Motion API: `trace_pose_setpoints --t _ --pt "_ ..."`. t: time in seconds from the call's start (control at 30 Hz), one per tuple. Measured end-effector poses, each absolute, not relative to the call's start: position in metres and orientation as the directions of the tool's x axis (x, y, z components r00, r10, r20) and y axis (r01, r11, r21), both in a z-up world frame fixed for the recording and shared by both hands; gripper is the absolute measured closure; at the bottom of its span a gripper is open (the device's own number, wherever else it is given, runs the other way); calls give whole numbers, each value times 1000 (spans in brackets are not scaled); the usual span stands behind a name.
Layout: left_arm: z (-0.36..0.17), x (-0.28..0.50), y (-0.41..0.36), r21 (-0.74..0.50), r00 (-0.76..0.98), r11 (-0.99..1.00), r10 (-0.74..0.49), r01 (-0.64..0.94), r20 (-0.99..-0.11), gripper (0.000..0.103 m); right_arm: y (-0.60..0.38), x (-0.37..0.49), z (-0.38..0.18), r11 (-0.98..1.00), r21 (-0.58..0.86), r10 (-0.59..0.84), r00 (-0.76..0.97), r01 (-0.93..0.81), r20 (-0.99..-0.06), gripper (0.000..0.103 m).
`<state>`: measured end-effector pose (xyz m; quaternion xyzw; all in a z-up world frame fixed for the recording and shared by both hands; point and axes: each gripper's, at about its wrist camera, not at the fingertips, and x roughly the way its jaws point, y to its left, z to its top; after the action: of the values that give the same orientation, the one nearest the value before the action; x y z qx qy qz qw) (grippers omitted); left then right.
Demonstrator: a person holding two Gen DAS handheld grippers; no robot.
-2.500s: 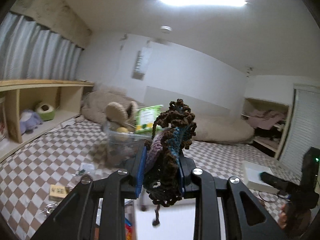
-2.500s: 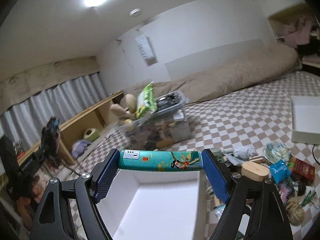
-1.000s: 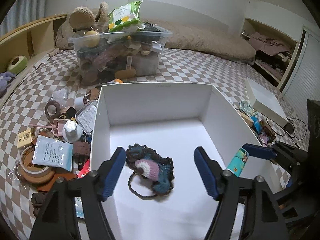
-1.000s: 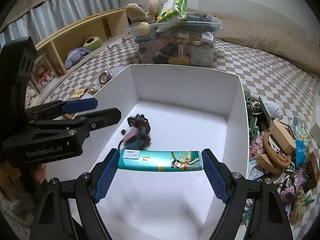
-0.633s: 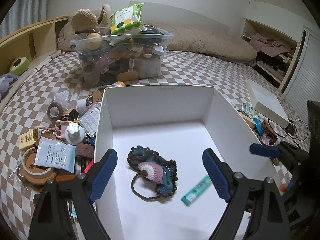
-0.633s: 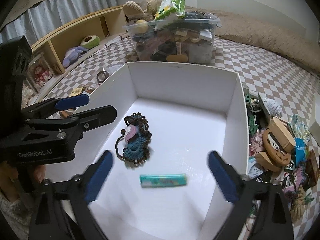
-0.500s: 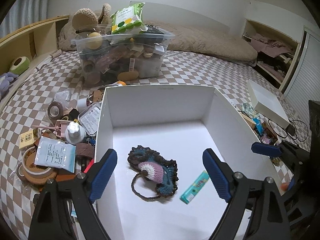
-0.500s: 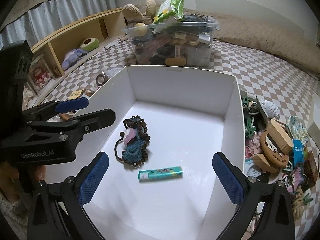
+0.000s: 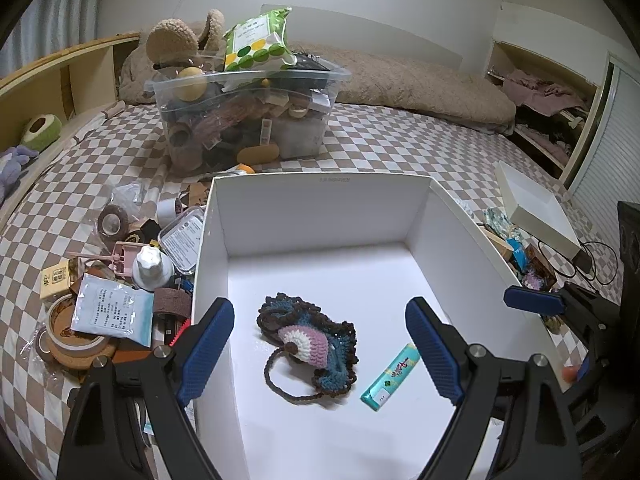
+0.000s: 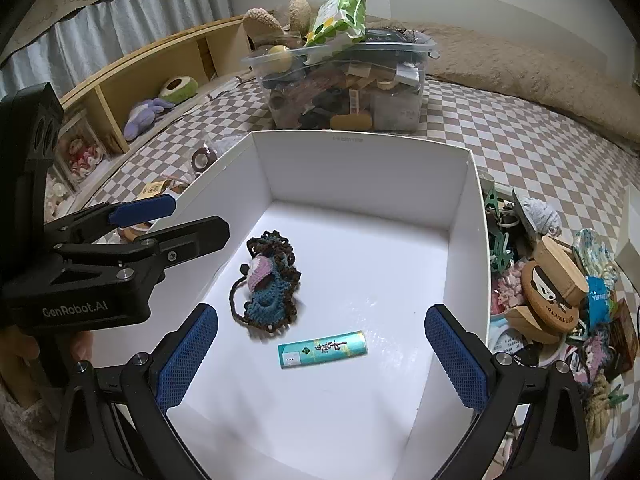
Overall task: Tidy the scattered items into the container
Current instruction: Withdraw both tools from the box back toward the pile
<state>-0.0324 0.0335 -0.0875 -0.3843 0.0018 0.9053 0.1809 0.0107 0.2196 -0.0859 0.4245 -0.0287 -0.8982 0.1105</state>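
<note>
The teal tube (image 10: 322, 349) lies flat in the white box (image 10: 360, 152), long axis crosswise, beside the crochet pouch (image 10: 269, 282). Both tools, left (image 9: 320, 346) and right (image 10: 320, 360), spread empty above the checkered bed (image 10: 520, 136).

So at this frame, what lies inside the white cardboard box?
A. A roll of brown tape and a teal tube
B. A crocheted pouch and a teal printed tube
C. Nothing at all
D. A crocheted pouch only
B: the brown-and-blue crocheted pouch and the teal printed tube both lie loose on the floor of the white cardboard box, close together but apparently not touching, with the fingers of both grippers open and empty above them.
</note>
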Motion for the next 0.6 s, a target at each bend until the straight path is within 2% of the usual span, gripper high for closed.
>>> trace_pose_setpoints --t 0.33,0.37,0.47,0.6 --pt "-85 -32 33 -133 -649 -935 326 -329 -687 15 226 10 -85 -977 154 -214 -628 150 -748 0" --pt "-85 -32 32 -132 -651 -935 325 -328 -686 14 226 10 -84 -978 151 -210 -631 145 -747 0" --pt "-83 -31 31 -128 -665 -937 323 -325 -673 0 227 11 -83 -981 135 -193 -642 138 -742 0" --pt "-80 -30 31 -119 -674 -936 324 -332 -664 0 229 10 -83 -983 130 -185 -644 132 -743 0"
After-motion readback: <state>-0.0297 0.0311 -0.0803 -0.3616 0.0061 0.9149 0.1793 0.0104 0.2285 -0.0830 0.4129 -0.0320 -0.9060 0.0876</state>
